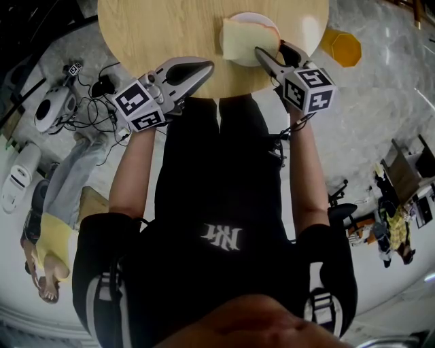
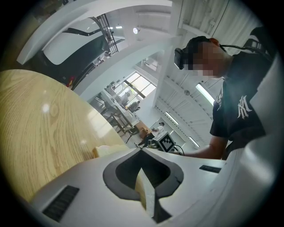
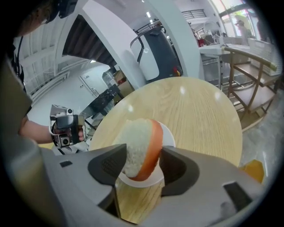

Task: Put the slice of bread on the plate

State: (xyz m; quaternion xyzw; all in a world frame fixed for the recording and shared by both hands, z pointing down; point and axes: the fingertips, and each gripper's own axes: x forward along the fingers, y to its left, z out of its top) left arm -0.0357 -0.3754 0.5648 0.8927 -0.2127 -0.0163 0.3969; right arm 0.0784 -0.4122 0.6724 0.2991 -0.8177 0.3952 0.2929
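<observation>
A slice of bread [image 1: 241, 37] with a brown crust leans on a small white plate [image 1: 262, 19] at the near right of the round wooden table [image 1: 156, 34]. My right gripper [image 1: 270, 46] reaches over the table edge. In the right gripper view the bread [image 3: 140, 146] stands tilted between the jaws of that gripper [image 3: 143, 151], its lower edge on the plate [image 3: 169, 138]; the jaws stand wide and I see no squeeze on it. My left gripper [image 1: 206, 66] rests at the table's near edge, left of the plate, with nothing in it. Its jaws [image 2: 142, 150] meet.
An orange stool [image 1: 343, 47] stands on the floor right of the table. Devices and cables [image 1: 58, 102] lie on the floor at the left, near a seated person [image 1: 47, 224]. A wooden chair [image 3: 253, 71] stands beyond the table.
</observation>
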